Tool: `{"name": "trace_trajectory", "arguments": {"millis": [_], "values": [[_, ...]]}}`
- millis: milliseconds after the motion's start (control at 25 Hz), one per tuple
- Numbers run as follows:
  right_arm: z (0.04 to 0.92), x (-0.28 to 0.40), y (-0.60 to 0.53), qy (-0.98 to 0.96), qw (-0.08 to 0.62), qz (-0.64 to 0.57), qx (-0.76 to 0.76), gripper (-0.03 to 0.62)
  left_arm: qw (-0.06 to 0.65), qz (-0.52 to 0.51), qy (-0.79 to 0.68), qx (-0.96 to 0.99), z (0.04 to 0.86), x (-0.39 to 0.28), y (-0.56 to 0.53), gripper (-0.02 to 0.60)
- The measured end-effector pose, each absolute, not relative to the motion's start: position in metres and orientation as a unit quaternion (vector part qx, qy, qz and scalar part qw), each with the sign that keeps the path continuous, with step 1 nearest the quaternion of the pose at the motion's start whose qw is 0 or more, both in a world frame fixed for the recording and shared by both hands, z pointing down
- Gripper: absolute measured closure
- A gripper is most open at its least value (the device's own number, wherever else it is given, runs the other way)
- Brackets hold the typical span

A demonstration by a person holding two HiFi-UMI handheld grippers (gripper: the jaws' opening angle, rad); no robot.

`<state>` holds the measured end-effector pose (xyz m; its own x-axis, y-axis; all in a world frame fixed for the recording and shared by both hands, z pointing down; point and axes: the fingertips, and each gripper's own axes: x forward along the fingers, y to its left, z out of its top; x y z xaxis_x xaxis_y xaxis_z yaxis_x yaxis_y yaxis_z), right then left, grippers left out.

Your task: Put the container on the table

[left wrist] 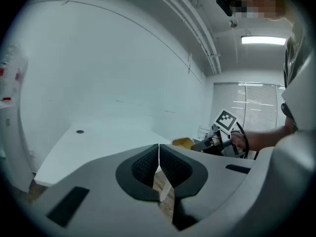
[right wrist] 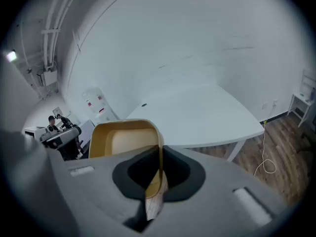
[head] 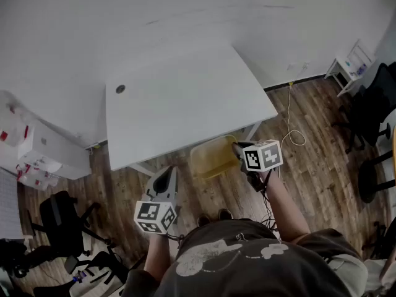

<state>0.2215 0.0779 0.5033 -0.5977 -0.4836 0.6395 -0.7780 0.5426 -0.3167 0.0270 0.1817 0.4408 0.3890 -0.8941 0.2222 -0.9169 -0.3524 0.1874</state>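
While the right gripper (right wrist: 159, 168) clamps the container (right wrist: 123, 141) beside the table (head: 185, 98), I'd lift it level; left gripper (left wrist: 159, 169) is clenched empty.

No word, number or brand can be read anywhere. The only printed signs are black-and-white square markers. In the head view they show on the right marker cube (head: 263, 156), which sits on the right gripper (head: 237, 146), and on the left marker cube (head: 156, 216), which sits on the left gripper (head: 168, 172). One face of the right marker cube also shows in the left gripper view. These are coded patterns of blocks, not letters. A white cabinet (head: 43, 150) at the left edge of the head view carries small red labels (head: 26, 131). They are too small and blurred to read, and the right gripper view makes them no clearer.
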Motion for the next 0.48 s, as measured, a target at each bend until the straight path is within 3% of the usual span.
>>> {"name": "trace_trajectory", "arguments": {"millis": [480], "values": [[0.504, 0.200, 0.088, -0.842, 0.246, 0.300, 0.375, 0.585, 0.139, 0.034, -0.558, 0.817, 0.438, 0.004, 0.185, 0.571]]}}
